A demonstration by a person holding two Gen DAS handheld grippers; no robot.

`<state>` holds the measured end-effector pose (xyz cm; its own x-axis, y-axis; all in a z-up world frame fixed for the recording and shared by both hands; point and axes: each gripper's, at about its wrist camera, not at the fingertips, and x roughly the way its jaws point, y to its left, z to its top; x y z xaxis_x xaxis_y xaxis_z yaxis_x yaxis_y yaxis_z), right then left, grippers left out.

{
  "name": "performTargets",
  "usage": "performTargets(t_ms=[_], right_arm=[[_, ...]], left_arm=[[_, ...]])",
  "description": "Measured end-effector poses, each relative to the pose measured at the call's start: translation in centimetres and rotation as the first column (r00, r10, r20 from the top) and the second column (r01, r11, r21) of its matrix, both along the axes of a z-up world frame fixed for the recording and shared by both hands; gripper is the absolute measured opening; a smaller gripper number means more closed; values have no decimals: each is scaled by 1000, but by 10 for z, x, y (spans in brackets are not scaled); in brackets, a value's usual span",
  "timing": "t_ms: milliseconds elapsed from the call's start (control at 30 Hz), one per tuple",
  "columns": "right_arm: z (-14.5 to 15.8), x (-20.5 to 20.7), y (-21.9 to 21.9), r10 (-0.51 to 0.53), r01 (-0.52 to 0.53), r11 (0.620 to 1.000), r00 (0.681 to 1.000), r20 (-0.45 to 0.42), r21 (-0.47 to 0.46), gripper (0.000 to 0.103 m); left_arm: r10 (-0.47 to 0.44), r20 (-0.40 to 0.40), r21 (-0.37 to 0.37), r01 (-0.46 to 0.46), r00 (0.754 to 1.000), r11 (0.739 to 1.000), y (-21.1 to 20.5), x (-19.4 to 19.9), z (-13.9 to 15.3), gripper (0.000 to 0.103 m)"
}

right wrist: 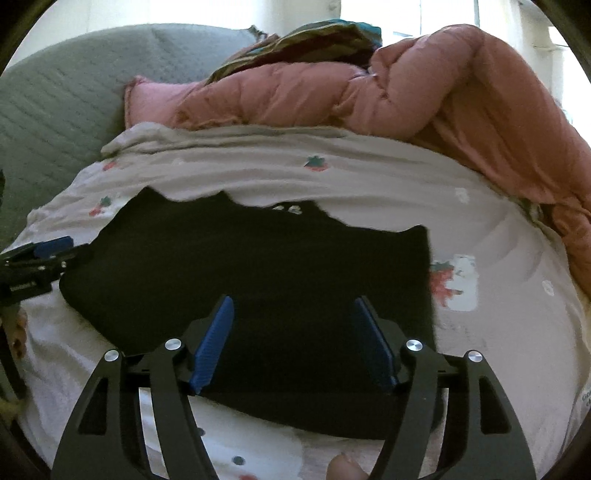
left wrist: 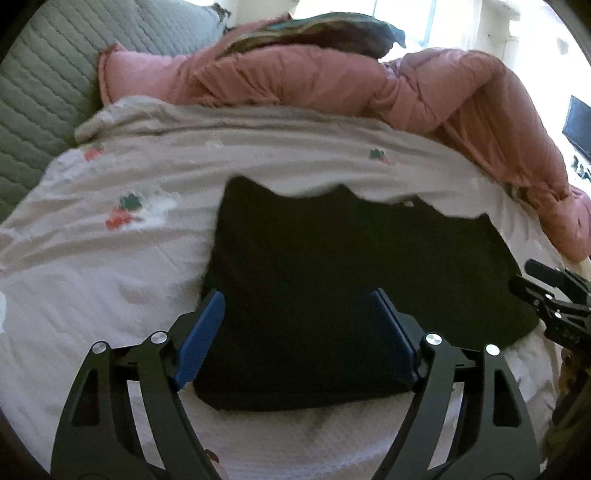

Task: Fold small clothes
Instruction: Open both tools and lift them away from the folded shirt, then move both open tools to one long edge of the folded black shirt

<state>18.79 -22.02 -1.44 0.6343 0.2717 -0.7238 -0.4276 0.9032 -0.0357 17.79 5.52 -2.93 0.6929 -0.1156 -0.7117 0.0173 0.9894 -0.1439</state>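
A black garment [left wrist: 332, 266] lies flat and folded on the white bedsheet [left wrist: 110, 266], with a wavy far edge. In the left wrist view my left gripper [left wrist: 297, 306] hangs open over the garment's near left part, its blue pads [left wrist: 201, 336] apart with nothing pinched. In the right wrist view the same black garment [right wrist: 258, 266] fills the middle. My right gripper [right wrist: 293, 314] is open above its near right part, blue pads [right wrist: 216, 343] spread and free of the cloth. Each gripper shows at the edge of the other's view: the right gripper [left wrist: 554, 299], the left gripper [right wrist: 40, 258].
A pink quilted duvet [left wrist: 332, 81] is heaped along the far side and right of the bed. A grey quilted headboard or cushion [left wrist: 48, 85] stands at the back left. Patterned cloth [left wrist: 314, 33] lies on top of the duvet. A fingertip [right wrist: 343, 467] shows at the bottom.
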Motion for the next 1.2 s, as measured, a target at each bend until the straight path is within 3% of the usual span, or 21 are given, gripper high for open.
performTargets(t_ms=[133,267,1200], right_arm=[[-21,7,-9,-51,48,997,997,-50,-52,68],[-33,8,-37,-85,91,995,988,-130,46,74],[-35,-9,-63,-122,136,988,979,-165,72,76]], left_arm=[[-1,-69,5,1,998,1000,1,2,-21,74],[0,-68,-10,-1,998,1000,4,-3,-24,74],[54,-99,7,-54,994,999,6,-27,-23,75]])
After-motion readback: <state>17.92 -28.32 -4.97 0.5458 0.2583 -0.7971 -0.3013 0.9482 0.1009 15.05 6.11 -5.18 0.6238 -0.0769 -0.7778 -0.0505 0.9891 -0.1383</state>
